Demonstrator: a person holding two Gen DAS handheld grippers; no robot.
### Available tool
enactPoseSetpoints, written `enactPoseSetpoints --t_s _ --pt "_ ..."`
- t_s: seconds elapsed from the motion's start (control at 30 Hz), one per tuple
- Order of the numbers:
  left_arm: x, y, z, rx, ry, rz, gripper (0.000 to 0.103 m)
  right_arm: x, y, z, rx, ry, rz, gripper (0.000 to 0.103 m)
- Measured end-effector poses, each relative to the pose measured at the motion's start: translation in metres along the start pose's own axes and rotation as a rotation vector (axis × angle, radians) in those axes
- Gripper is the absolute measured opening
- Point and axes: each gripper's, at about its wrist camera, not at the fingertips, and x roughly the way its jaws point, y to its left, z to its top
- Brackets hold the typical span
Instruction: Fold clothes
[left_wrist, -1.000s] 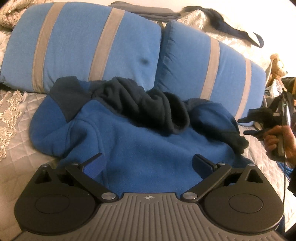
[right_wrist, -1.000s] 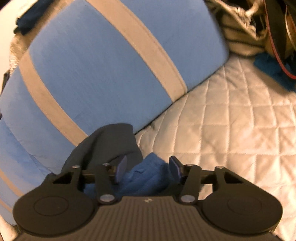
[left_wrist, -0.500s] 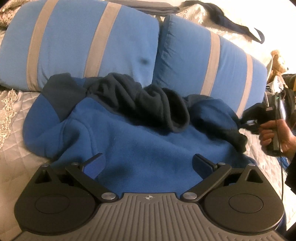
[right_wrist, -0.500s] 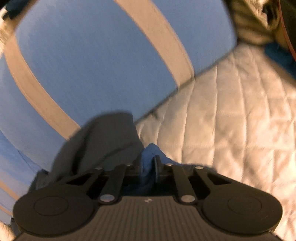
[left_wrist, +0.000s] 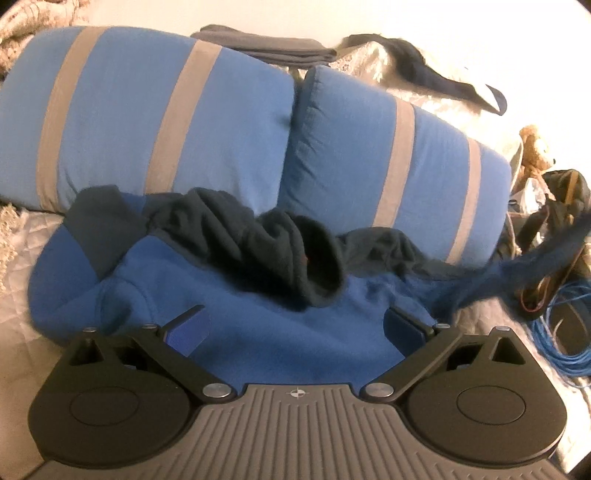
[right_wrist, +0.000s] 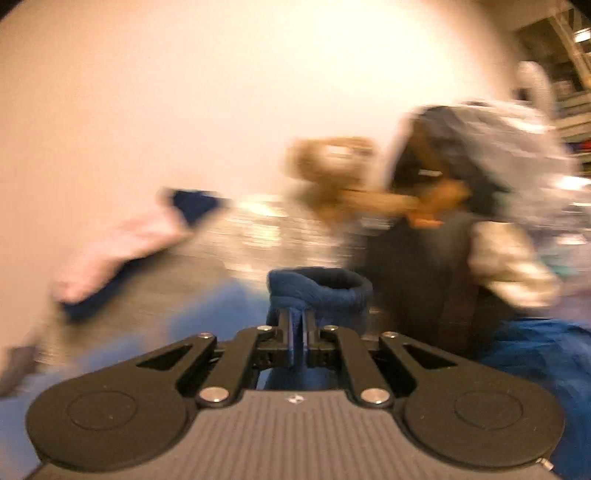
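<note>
A blue fleece hoodie (left_wrist: 229, 317) with a dark navy hood (left_wrist: 280, 251) lies crumpled on the quilted bed. My left gripper (left_wrist: 295, 328) is open, its fingers spread just above the hoodie's body. The hoodie's right sleeve (left_wrist: 546, 258) is stretched out and up to the right, blurred. My right gripper (right_wrist: 297, 332) is shut on the sleeve's cuff (right_wrist: 321, 291), which stands up above the closed jaws. The right wrist view is heavily motion-blurred.
Two blue pillows with grey stripes (left_wrist: 155, 125) (left_wrist: 399, 162) lean behind the hoodie. A coil of blue cable (left_wrist: 565, 332) and dark bags lie at the right. A teddy bear (right_wrist: 332, 173) sits beyond the bed. Dark clothes (left_wrist: 258, 40) lie behind the pillows.
My right gripper closed on the sleeve cuff and swung it up and away to the right, stretching the sleeve. The left gripper stayed open over the hoodie and drew back slightly.
</note>
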Motion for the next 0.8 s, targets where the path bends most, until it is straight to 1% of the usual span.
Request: enactPoseSetpoints --t_s 0.03,0.07,0.13,0.2,0.27,0.37,0.43,0.47,0.5,0.53,0.57,0.63,0.67,0.7,0.8 --pt "0.002 -0.001 0.0 -0.004 0.004 -0.005 0.103 0.003 -0.028 -0.009 0.0 0.022 -0.06 0.001" --pt "0.003 -0.003 -0.001 -0.005 0.01 -0.007 0.103 0.006 -0.056 -0.02 0.004 0.046 -0.121 0.0" --pt "0.005 -0.006 -0.003 -0.005 0.02 -0.014 0.103 0.009 -0.113 -0.05 0.066 0.109 -0.251 0.0" --pt "0.006 -0.009 -0.004 0.001 0.022 -0.016 0.103 0.005 -0.155 -0.077 0.14 0.155 -0.328 0.0" --pt "0.008 -0.011 -0.006 0.007 0.023 -0.016 0.103 -0.004 -0.177 -0.097 0.153 0.185 -0.37 0.001" --pt "0.012 -0.013 -0.007 0.023 0.027 0.004 0.103 -0.014 -0.187 -0.106 0.149 0.201 -0.363 0.001" --pt "0.014 -0.012 -0.008 0.025 0.033 0.012 0.103 -0.022 -0.181 -0.103 0.118 0.21 -0.339 0.001" --pt "0.015 -0.012 -0.008 0.025 0.036 0.015 0.103 -0.023 -0.176 -0.101 0.105 0.214 -0.323 0.005" --pt "0.016 -0.011 -0.009 0.024 0.039 0.018 0.103 -0.024 -0.171 -0.098 0.093 0.217 -0.306 0.006" --pt "0.015 -0.009 -0.009 0.019 0.041 0.019 0.103 -0.025 -0.167 -0.096 0.082 0.221 -0.289 0.012" --pt "0.015 -0.008 -0.008 0.015 0.042 0.021 0.103 -0.025 -0.162 -0.096 0.08 0.23 -0.268 0.035" --pt "0.014 -0.006 -0.008 0.01 0.041 0.026 0.103 -0.023 -0.153 -0.099 0.075 0.232 -0.23 0.049" --pt "0.014 -0.005 -0.008 0.01 0.04 0.028 0.103 -0.022 -0.148 -0.101 0.072 0.233 -0.211 0.054" --pt "0.013 -0.005 -0.008 0.011 0.04 0.029 0.103 -0.02 -0.143 -0.103 0.07 0.235 -0.194 0.056" --pt "0.014 -0.004 -0.009 0.021 0.046 0.033 0.103 -0.006 -0.131 -0.112 0.07 0.261 -0.177 0.057"
